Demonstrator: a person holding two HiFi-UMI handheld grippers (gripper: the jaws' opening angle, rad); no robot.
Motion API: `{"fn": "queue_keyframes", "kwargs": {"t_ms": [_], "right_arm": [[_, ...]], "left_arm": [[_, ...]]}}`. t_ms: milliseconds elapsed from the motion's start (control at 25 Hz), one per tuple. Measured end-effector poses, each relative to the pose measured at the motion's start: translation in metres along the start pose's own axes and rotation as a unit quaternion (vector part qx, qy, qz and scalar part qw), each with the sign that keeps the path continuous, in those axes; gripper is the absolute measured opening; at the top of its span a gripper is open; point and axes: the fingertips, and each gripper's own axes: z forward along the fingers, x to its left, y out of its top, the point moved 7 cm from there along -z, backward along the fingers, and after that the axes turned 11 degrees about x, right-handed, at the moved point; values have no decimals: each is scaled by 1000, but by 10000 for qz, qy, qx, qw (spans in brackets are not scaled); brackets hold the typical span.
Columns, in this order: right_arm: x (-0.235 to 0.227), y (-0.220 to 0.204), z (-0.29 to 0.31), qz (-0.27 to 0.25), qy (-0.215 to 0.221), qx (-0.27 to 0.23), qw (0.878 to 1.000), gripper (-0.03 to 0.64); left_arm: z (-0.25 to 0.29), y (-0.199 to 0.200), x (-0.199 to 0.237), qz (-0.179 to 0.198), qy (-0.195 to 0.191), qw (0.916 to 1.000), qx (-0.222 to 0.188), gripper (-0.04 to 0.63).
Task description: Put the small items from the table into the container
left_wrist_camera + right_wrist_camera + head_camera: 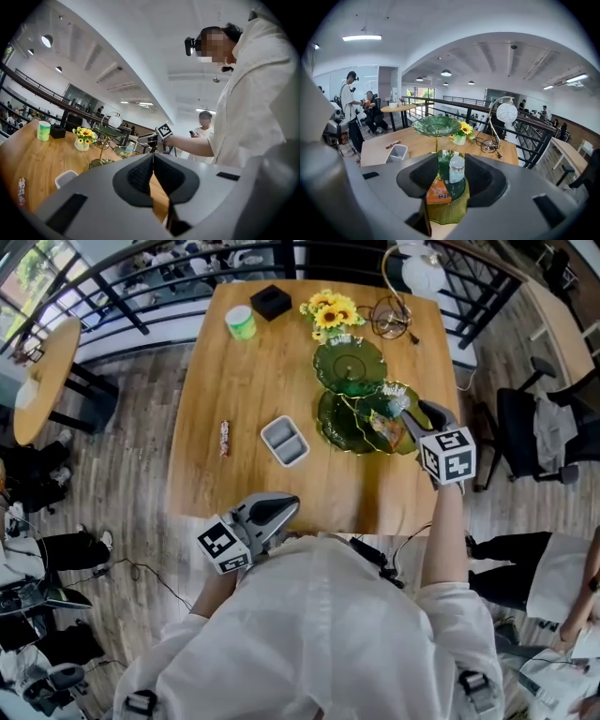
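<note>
Green plate [442, 161] carries the small lidded jar [456, 169] upright, straight ahead between the open jaws of the right tool [451, 174], lower centre of its view; left tool [153, 164], closed and empty, is well apart.

The person wears a white short-sleeved shirt [337, 634] with black strap buckles [141, 702] low at both sides, and a black camera [189, 45] on the head. The left gripper [289, 505] and right gripper [417, 418] are smooth grey shells with black textured pads [140, 176]. Each bears a white cube [223, 546] printed with black square markers.
</note>
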Motion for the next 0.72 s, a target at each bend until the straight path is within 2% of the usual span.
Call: {"fn": "queue_keyframes", "kwargs": {"t_ms": [280, 520, 720], "right_arm": [[37, -11, -23, 529, 162, -747, 9957, 173], [93, -20, -31, 521, 552, -1083, 9912, 173], [138, -35, -35, 449, 983, -1370, 9847, 173]], "left_arm": [[-9, -3, 1, -14, 86, 9999, -66, 8], [-17, -6, 4, -45, 224, 9997, -97, 8], [-31, -12, 15, -419, 295, 9983, -295, 8]]}}
